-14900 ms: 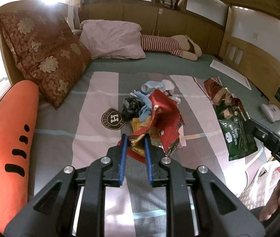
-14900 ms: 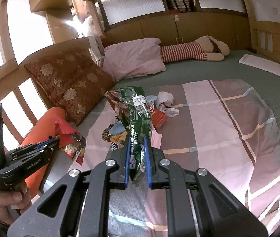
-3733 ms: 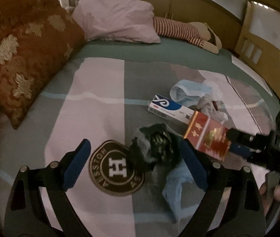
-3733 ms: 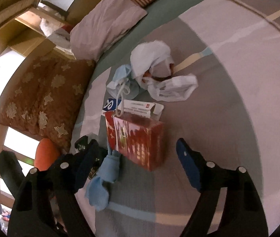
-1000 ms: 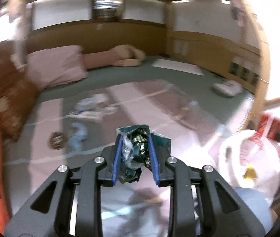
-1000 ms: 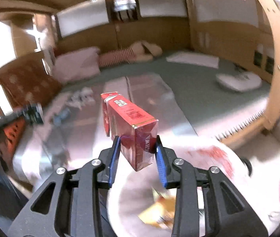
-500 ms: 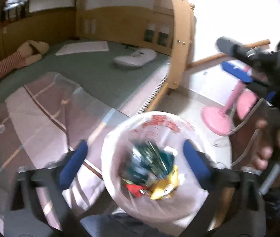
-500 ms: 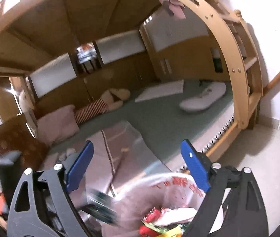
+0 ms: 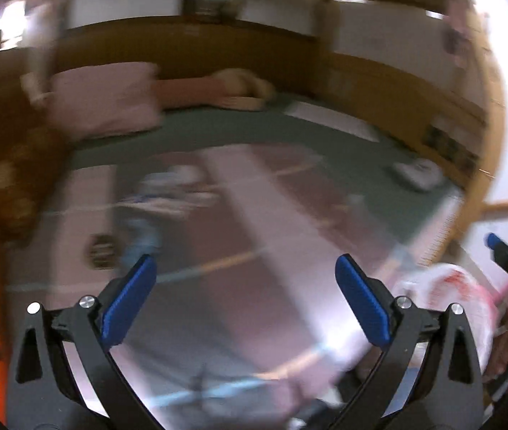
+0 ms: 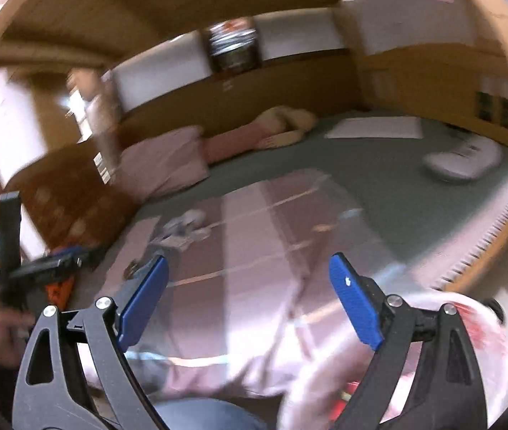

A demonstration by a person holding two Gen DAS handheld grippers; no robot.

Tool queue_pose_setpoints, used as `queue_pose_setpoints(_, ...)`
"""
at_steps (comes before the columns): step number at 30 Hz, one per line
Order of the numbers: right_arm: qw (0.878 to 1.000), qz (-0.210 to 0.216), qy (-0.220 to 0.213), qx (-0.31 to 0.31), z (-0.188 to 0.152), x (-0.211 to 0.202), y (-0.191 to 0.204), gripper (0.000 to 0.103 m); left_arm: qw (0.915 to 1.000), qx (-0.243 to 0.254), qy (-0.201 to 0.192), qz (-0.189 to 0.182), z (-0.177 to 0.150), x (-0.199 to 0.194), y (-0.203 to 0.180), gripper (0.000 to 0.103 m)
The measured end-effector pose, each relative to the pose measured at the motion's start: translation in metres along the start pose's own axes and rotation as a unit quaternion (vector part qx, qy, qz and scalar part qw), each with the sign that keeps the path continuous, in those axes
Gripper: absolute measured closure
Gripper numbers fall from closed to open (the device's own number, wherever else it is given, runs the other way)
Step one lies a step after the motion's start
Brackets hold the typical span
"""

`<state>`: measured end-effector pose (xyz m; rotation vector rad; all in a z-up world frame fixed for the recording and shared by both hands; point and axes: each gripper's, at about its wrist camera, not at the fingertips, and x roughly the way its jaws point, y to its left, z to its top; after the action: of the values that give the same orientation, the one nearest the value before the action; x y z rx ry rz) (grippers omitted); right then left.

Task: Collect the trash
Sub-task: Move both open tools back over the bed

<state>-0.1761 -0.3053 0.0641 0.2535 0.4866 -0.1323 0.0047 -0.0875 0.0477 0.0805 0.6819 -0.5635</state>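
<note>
**Both grippers empty, more trash left on the bed**

Remaining trash [image 9: 168,193] lying as a pale, blurred cluster on the striped blanket [image 9: 239,222], toward the bed's left side and short of the pink pillow [image 9: 103,102] at the head end. Seen again from the right wrist [image 10: 182,227], same spot, too smeared to sort into single items; a bluish scrap [image 9: 143,240] just below the cluster, beside a round dark badge [image 9: 100,256] on the blanket.

Trash bag [image 9: 447,297], white with red print, open at the bed's near right corner, off the mattress edge. In the right wrist view, bag rim [image 10: 475,344] right under the right finger, something red and yellow barely visible inside.

Left gripper [image 9: 245,302] spread wide, nothing between the blue pads [image 9: 128,299]. Right gripper [image 10: 248,301] likewise wide and empty, pointing over the blanket toward the cluster. Left tool also visible at the right view's left edge, gripped by a hand [image 10: 1,337].

Judged progress: well along but not done. Some trash apparently bagged, most of the blanket bare, one small cluster left to fetch. Likely another trip or two to the left side, then back to the bag. Elsewhere on the green sheet, a white flat sheet [image 10: 375,127] and a white device [image 10: 463,159], apparently not trash.
</note>
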Motion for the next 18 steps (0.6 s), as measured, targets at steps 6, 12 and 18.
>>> queue_pose_setpoints(6,0.996,0.064,0.027,-0.047,0.022,0.072,0.092,0.014,0.9933,-0.070,-0.004,0.092,-0.018,0.006,0.094,0.004)
queue_pose_setpoints(12,0.995,0.074,0.030,-0.052,0.025,0.133,0.138,0.013,0.9880,-0.078,0.003,0.134,-0.025,0.003,0.118,0.004)
queue_pose_setpoints(18,0.995,0.044,0.072,-0.046,0.001,0.164,0.130,0.013,0.9909,-0.071,0.013,0.114,-0.029,0.010,0.106,0.004)
